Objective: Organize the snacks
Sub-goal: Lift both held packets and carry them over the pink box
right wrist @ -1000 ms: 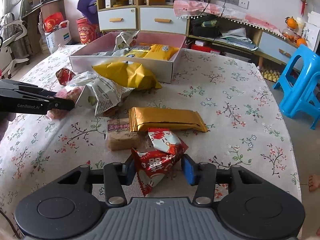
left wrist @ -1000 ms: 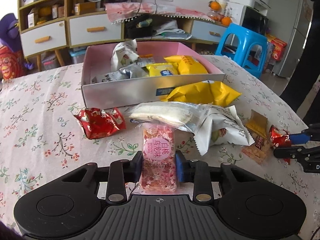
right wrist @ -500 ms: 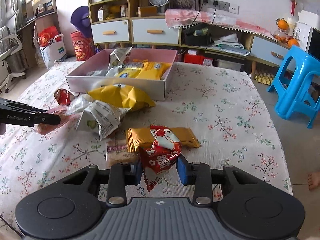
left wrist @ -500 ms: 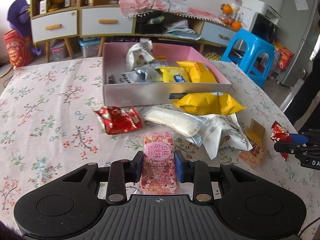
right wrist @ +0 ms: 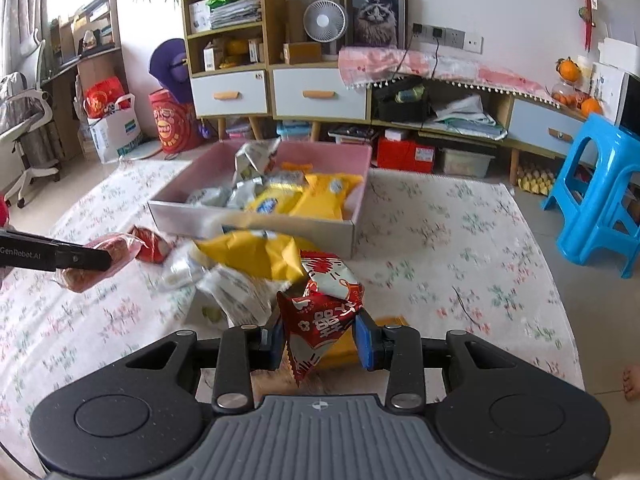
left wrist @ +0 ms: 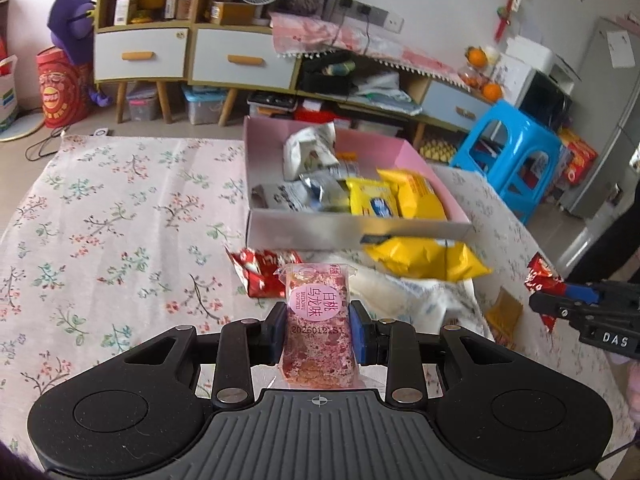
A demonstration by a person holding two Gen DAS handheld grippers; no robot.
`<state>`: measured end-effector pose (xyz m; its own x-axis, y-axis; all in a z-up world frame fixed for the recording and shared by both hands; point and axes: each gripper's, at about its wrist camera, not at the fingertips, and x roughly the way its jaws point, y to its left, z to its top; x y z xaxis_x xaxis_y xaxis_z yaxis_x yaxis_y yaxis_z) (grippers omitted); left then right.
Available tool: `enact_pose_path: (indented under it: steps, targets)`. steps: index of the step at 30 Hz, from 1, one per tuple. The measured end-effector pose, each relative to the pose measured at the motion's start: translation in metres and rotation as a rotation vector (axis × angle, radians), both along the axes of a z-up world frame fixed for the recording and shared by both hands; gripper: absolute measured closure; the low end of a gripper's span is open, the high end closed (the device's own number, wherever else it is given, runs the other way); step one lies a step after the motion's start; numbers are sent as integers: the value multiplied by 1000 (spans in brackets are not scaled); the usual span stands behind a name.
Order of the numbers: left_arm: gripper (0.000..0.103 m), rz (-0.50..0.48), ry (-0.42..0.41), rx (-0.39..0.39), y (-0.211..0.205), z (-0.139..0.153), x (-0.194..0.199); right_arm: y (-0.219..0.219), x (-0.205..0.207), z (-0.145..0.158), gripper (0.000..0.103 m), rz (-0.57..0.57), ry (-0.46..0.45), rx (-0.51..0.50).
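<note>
Narrowly set, the left claw [left wrist: 318,334] pinches a pink snack bar [left wrist: 318,328]; the right claw [right wrist: 320,340] pinches a red packet [right wrist: 322,308].

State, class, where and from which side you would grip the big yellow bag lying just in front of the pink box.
Grip the yellow bag by its flat sealed end pointing right, coming from the right and above. Its puffed middle looks too wide, and the pink box blocks its far side.
</note>
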<state>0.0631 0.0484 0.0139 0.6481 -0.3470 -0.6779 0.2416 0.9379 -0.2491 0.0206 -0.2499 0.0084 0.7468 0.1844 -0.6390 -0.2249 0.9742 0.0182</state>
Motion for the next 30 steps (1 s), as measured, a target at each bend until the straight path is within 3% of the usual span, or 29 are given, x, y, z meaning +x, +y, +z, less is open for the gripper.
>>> enact_pose_path:
  steps: [10,17,26,30]
  targets:
    - [74,50,-39,-43,0,15,16,35,26,15,78,23,-28,34]
    - [74,102,-36,-100,-1,16,38,58,56,20,78,20,-8,115]
    - [74,151,-45,-107,-2,12,81,86,96,18,78,66,-20,140]
    - [74,151,-44,-85,-6,7,104,84,114,9,78,32,32,225]
